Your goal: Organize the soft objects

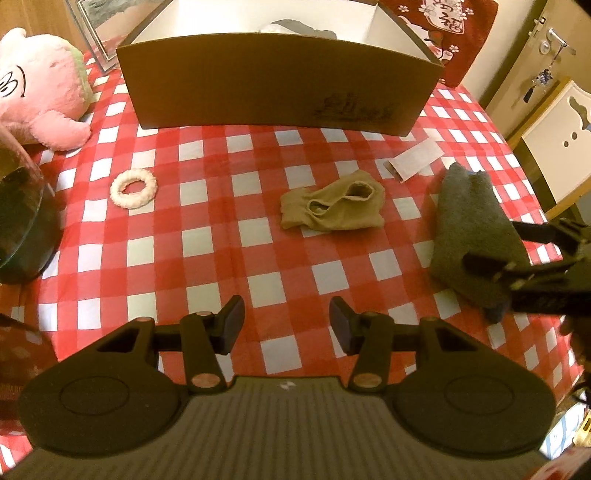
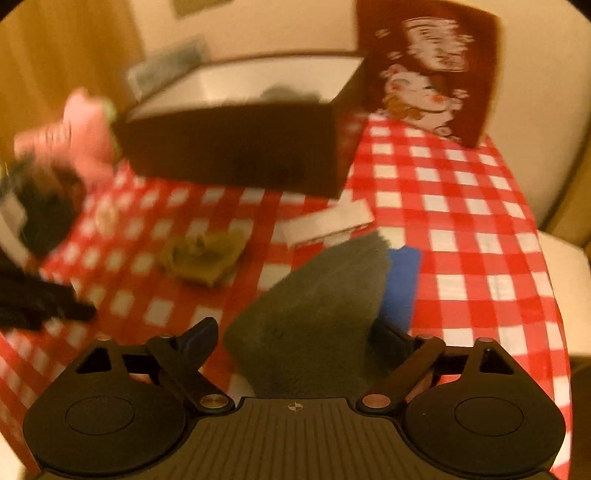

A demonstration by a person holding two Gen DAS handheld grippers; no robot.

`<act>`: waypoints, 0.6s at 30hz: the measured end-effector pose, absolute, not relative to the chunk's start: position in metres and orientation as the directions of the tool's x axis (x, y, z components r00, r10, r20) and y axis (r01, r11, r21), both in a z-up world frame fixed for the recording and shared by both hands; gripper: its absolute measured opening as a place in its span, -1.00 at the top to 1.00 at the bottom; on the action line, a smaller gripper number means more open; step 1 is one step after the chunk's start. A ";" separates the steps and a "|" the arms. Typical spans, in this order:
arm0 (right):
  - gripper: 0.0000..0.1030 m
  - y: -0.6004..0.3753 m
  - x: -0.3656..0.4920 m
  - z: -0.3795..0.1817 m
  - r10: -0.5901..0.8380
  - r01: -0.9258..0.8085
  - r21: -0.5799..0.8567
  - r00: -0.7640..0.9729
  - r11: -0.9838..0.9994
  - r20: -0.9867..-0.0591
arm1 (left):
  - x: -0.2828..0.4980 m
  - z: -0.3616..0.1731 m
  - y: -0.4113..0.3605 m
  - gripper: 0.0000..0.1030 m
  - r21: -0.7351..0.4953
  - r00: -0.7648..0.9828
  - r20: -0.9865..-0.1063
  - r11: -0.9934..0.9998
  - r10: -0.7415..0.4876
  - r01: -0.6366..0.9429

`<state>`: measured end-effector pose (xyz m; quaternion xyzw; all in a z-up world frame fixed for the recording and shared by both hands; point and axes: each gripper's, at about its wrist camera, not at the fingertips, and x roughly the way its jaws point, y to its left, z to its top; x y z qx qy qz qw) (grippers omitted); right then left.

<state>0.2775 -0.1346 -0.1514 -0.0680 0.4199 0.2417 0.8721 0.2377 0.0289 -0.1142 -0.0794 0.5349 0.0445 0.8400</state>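
Observation:
A grey fuzzy cloth (image 1: pixel 465 221) (image 2: pixel 314 295) lies on the red-checked tablecloth (image 1: pixel 221 266), with a blue piece (image 2: pixel 400 280) showing under its right edge. My right gripper (image 2: pixel 297 339) (image 1: pixel 498 243) stands wide open astride the cloth's near end, and the left pad is clear of it. A beige sock (image 1: pixel 332 208) (image 2: pixel 205 254) lies mid-table and a white fluffy ring (image 1: pixel 133 190) further left. My left gripper (image 1: pixel 287 321) hovers open and empty in front of the sock. The brown cardboard box (image 1: pixel 258 85) (image 2: pixel 229 147) stands behind, with something grey inside.
A pink plush toy (image 1: pixel 40 92) (image 2: pixel 74 136) sits left of the box. A white paper slip (image 1: pixel 413 160) (image 2: pixel 328 221) lies near the box's right corner. A red cushion (image 1: pixel 450 33) stands behind, a dark glass dish (image 1: pixel 22 221) at the left edge, and a chair (image 1: pixel 554 140) on the right.

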 end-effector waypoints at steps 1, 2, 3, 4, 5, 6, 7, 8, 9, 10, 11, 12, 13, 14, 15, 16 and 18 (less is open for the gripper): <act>-0.78 -0.129 0.279 -0.158 0.342 -0.492 0.049 0.528 0.869 -0.777 | 0.238 -0.115 0.030 0.07 -0.086 0.422 -0.907 0.983 -0.010 -0.162; -0.78 -0.125 0.279 -0.163 0.326 -0.501 0.025 0.523 0.865 -0.788 | 0.239 -0.116 0.031 0.07 -0.086 0.420 -0.907 0.983 -0.009 -0.164; -0.78 -0.123 0.281 -0.169 0.305 -0.504 0.001 0.520 0.863 -0.798 | 0.240 -0.116 0.032 0.07 -0.085 0.418 -0.908 0.982 -0.007 -0.168; -0.78 -0.122 0.283 -0.175 0.279 -0.499 -0.024 0.523 0.866 -0.806 | 0.241 -0.117 0.033 0.07 -0.085 0.416 -0.909 0.982 -0.006 -0.171; -0.78 -0.123 0.286 -0.179 0.259 -0.491 -0.042 0.529 0.870 -0.808 | 0.242 -0.117 0.034 0.07 -0.086 0.416 -0.909 0.981 -0.006 -0.173; -0.78 -0.125 0.288 -0.182 0.251 -0.482 -0.047 0.535 0.875 -0.807 | 0.243 -0.118 0.034 0.07 -0.087 0.415 -0.910 0.981 -0.006 -0.175; -0.78 -0.128 0.290 -0.183 0.249 -0.469 -0.042 0.540 0.882 -0.804 | 0.244 -0.119 0.035 0.07 -0.087 0.414 -0.910 0.981 -0.007 -0.175; -0.77 -0.132 0.296 -0.184 0.253 -0.455 -0.026 0.541 0.890 -0.802 | 0.246 -0.119 0.035 0.07 -0.088 0.413 -0.911 0.981 -0.008 -0.174; -0.77 -0.136 0.299 -0.183 0.254 -0.437 -0.011 0.542 0.899 -0.801 | 0.248 -0.119 0.035 0.07 -0.088 0.414 -0.910 0.982 -0.010 -0.170; -0.67 -0.140 0.302 -0.183 0.256 -0.423 0.002 0.544 0.906 -0.799 | 0.250 -0.119 0.034 0.07 -0.088 0.416 -0.909 0.982 -0.012 -0.164; -0.43 -0.145 0.305 -0.182 0.258 -0.412 0.011 0.550 0.911 -0.794 | 0.252 -0.120 0.032 0.07 -0.089 0.417 -0.909 0.984 -0.016 -0.157; -0.32 -0.148 0.309 -0.181 0.259 -0.406 0.015 0.554 0.914 -0.791 | 0.255 -0.120 0.030 0.07 -0.090 0.419 -0.908 0.985 -0.020 -0.147; -0.20 -0.151 0.311 -0.180 0.262 -0.401 0.021 0.557 0.916 -0.788 | 0.258 -0.120 0.027 0.07 -0.091 0.423 -0.906 0.986 -0.025 -0.137; -0.06 -0.153 0.314 -0.178 0.272 -0.401 0.033 0.554 0.915 -0.787 | 0.262 -0.120 0.024 0.07 -0.092 0.427 -0.904 0.988 -0.030 -0.126; 0.05 -0.155 0.315 -0.175 0.277 -0.404 0.036 0.557 0.914 -0.783 | 0.266 -0.120 0.021 0.07 -0.093 0.431 -0.902 0.989 -0.036 -0.112; 0.30 -0.157 0.316 -0.173 0.282 -0.409 0.034 0.563 0.912 -0.777 | 0.270 -0.120 0.017 0.07 -0.093 0.435 -0.899 0.991 -0.041 -0.098; 0.41 -0.160 0.317 -0.170 0.283 -0.410 0.030 0.573 0.912 -0.769 | 0.279 -0.119 0.007 0.08 -0.087 0.446 -0.893 0.994 -0.050 -0.063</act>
